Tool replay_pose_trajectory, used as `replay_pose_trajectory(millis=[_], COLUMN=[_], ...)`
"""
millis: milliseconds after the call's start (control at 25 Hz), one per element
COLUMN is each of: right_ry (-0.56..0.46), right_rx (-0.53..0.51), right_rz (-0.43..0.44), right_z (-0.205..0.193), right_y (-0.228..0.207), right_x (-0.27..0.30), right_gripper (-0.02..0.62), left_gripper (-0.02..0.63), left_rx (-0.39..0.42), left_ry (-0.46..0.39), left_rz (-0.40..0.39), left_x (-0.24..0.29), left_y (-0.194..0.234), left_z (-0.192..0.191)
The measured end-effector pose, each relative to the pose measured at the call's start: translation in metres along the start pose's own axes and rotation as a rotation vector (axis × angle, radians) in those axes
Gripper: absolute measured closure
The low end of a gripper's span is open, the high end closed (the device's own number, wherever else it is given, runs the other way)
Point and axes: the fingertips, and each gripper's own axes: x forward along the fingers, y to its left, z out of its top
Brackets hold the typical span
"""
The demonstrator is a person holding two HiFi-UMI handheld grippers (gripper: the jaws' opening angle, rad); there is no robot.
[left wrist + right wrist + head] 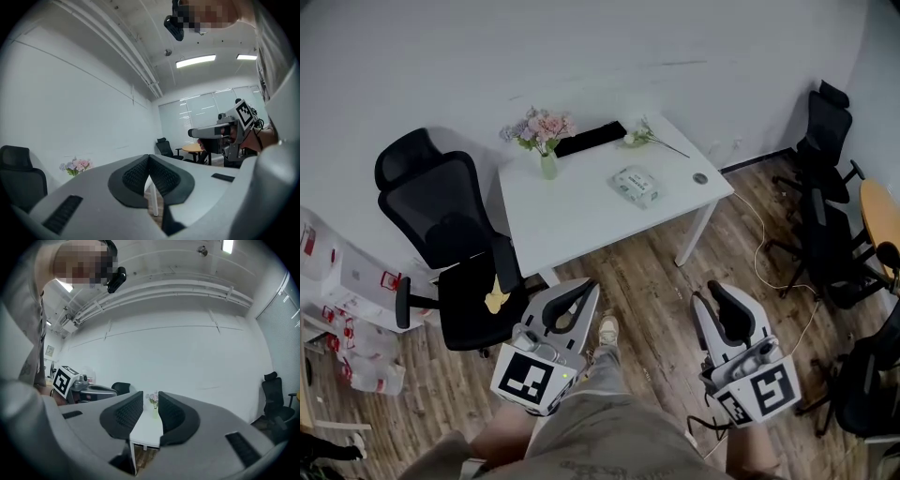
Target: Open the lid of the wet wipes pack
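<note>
The wet wipes pack, pale with a lid on top, lies flat on the white table, right of its middle. Both grippers are held well short of the table, above the wooden floor in front of the person's legs. My left gripper is shut, its black pads touching with nothing between them. My right gripper is open, with a narrow gap between its pads that holds nothing. Through that gap I see the table far ahead. The pack is hidden in both gripper views.
On the table's far side stand a vase of pink flowers, a black bar-shaped object, a loose flower stem and a small round thing. A black office chair stands left of the table. More chairs and cables lie right.
</note>
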Motion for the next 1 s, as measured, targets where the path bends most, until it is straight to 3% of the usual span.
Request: replay_pose_trajectory(millis=[600, 1000], right_ry=[0.155, 0.192], right_rx=[0.016, 0.009], right_rz=[-0.006, -0.008], right_z=[-0.034, -0.042], right_y=[-0.098, -0.15], right_x=[0.172, 0.278], right_gripper=[0.491, 0.485], left_gripper=[0.591, 0.591], left_rx=[-0.041, -0.033], left_ry=[0.086, 0.1], left_rz=[-0.08, -0.102], left_x=[0.145, 0.226], left_y=[0.12, 0.2], left_z=[-0.025, -0.035])
